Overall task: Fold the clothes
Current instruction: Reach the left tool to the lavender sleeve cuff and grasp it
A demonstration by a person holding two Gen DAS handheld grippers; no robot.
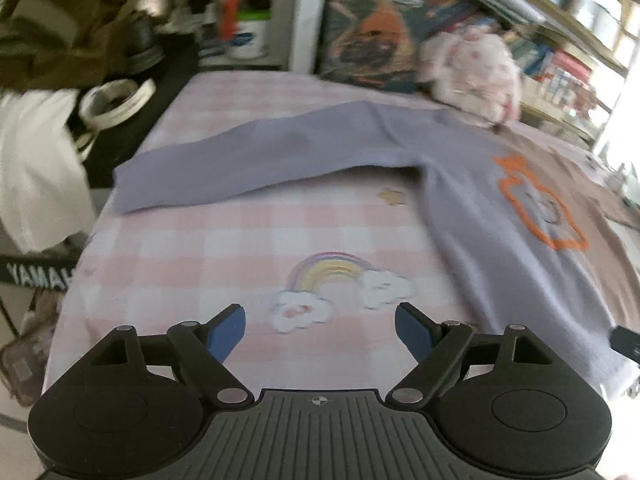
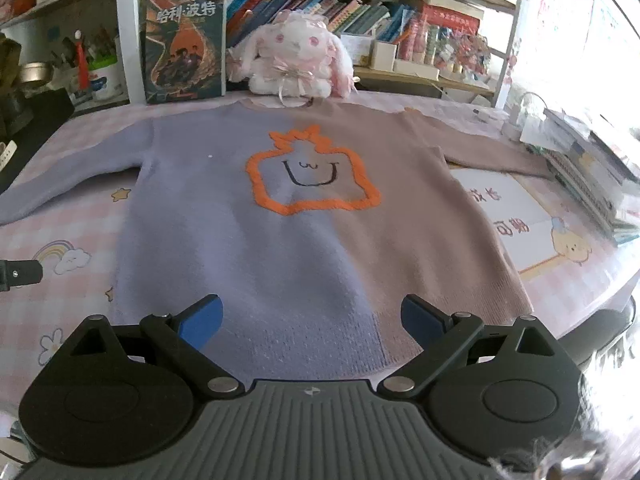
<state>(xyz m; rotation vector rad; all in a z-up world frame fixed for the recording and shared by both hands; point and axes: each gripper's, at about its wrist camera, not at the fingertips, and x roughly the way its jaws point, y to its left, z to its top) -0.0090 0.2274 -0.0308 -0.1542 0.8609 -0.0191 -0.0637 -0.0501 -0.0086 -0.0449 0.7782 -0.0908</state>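
Sweater (image 2: 280, 216), half lilac and half brown, lay flat and unfolded on the checked table cover (image 1: 224, 248). Left gripper (image 1: 320, 330) and right gripper (image 2: 312, 322) hovered spread, empty. Soft, limp knit looked best pinched at cuffs or hem.

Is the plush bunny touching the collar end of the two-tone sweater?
Cannot tell. In the right wrist view the plush bunny sits right behind the sweater at its collar, with no clear gap or contact visible; the left wrist view is blurred.
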